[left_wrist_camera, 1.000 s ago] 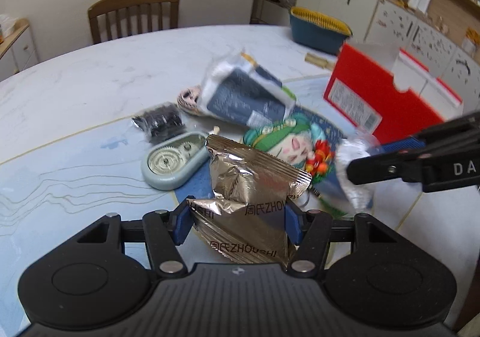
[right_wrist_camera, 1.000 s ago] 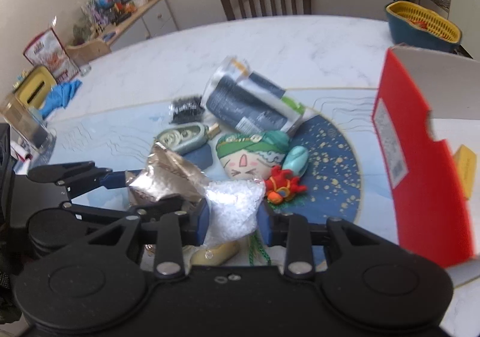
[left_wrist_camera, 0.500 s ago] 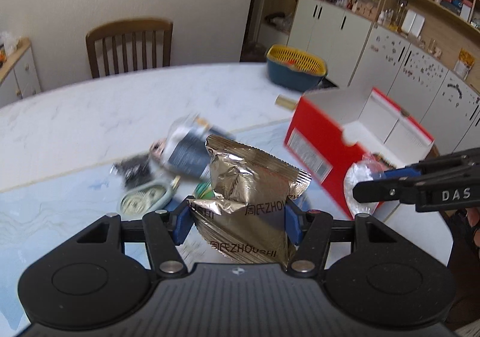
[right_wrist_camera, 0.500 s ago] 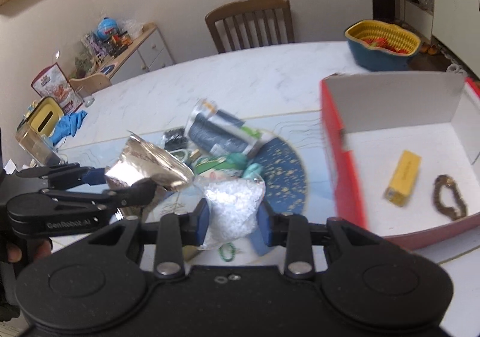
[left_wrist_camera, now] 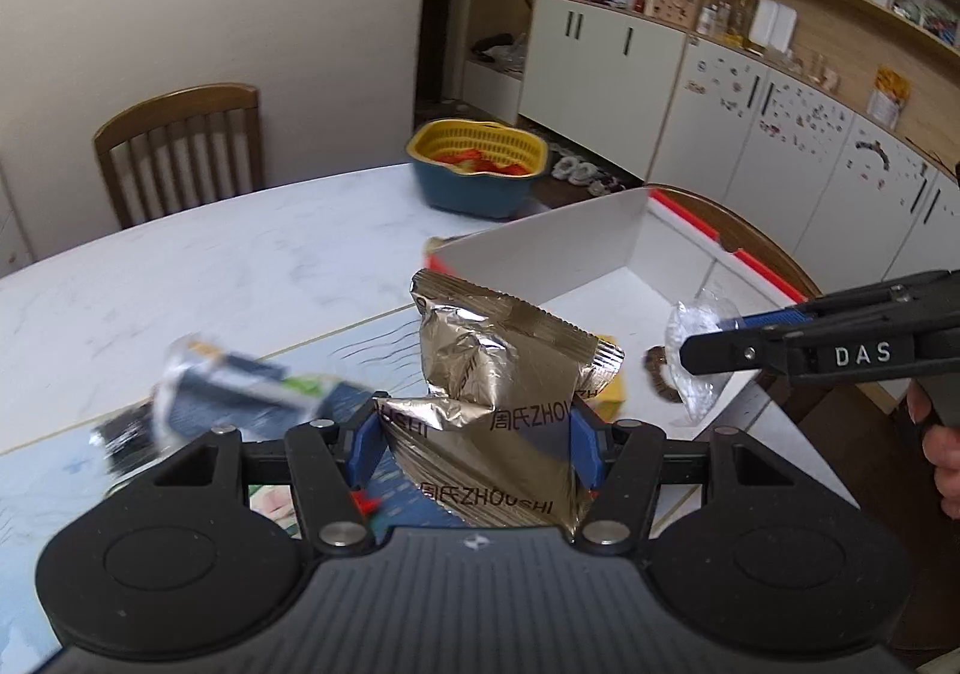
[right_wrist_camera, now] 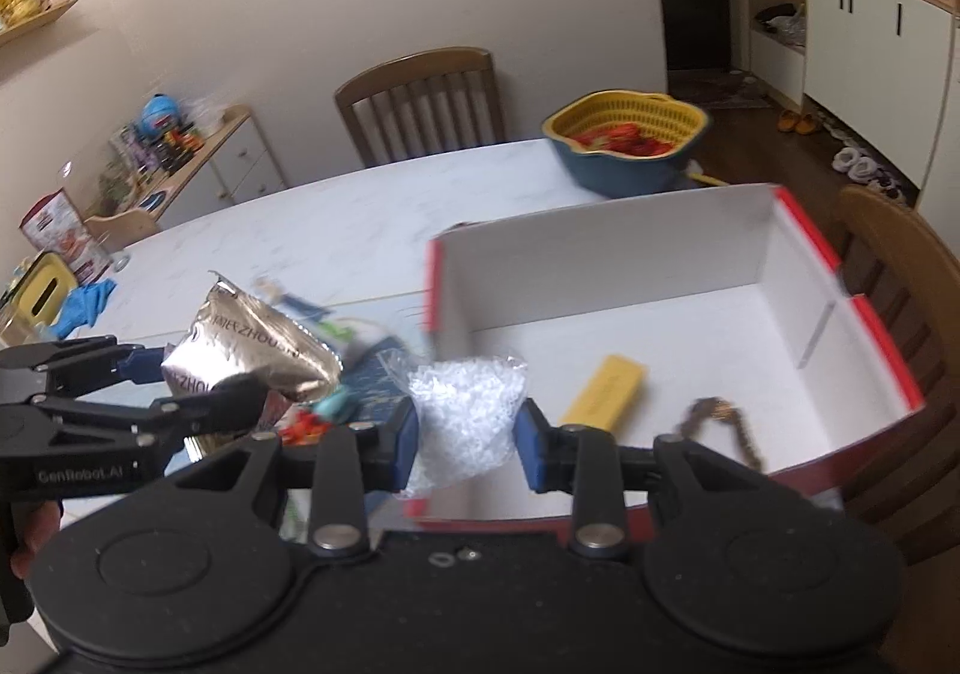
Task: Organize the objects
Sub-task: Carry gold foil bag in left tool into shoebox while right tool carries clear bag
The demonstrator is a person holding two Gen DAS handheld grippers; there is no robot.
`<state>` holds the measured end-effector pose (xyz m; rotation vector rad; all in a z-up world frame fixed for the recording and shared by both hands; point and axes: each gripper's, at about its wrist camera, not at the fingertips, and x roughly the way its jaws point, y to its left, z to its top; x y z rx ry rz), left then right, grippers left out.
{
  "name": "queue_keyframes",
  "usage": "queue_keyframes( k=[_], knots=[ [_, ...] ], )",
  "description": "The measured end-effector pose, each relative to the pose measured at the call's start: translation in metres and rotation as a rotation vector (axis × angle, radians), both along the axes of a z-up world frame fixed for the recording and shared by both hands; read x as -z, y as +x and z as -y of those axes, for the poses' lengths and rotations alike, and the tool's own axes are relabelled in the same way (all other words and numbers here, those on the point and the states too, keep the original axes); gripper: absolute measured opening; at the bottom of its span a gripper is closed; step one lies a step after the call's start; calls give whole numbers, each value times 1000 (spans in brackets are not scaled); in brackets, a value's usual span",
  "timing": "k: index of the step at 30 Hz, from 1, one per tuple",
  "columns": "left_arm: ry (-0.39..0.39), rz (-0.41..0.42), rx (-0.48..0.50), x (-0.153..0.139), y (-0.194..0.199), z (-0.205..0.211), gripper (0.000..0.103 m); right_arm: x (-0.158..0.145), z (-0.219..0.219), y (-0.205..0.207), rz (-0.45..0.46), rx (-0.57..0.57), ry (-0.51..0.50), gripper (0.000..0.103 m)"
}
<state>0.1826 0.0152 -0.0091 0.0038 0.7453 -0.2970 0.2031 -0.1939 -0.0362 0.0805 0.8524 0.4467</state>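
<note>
grippers [left_wrist_camera: 474, 449]: 2 | foil packets [left_wrist_camera: 510, 374]: 1 | clear bags [right_wrist_camera: 465, 422]: 1 | red boxes [right_wrist_camera: 600, 254]: 1 | yellow bars [right_wrist_camera: 606, 389]: 1 | bead bracelets [right_wrist_camera: 720, 422]: 1 | colander bowls [right_wrist_camera: 624, 140]: 1 | chairs [right_wrist_camera: 420, 98]: 2

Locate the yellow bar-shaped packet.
In the right wrist view, the yellow packet lies on the floor of the red box, left of the brown bead bracelet.

We see a gold foil packet [left_wrist_camera: 504, 374] with dark letters and a clear bag [right_wrist_camera: 465, 422] of white grains. The box [right_wrist_camera: 774, 254] is red outside and white inside; a yellow bar [right_wrist_camera: 606, 389] lies in it. The basket [right_wrist_camera: 630, 146] is yellow over dark blue, and the table [left_wrist_camera: 198, 284] is white marble with a blue mat [left_wrist_camera: 36, 488].
</note>
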Motion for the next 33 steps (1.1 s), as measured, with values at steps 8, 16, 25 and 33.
queue_keyframes(
  k=[8, 16, 25, 33],
  knots=[
    [26, -26, 24, 6, 30, 64, 60, 2, 64, 25, 3, 53, -9, 32],
    [71, -62, 25, 21, 63, 111, 60, 12, 105, 57, -22, 78, -20, 33],
    [111, -124, 7, 40, 113, 136, 60, 40, 105, 81, -69, 16, -75, 33],
    [129, -165, 57, 53, 158, 160, 60, 63, 95, 88, -125, -87, -131, 33]
  ],
)
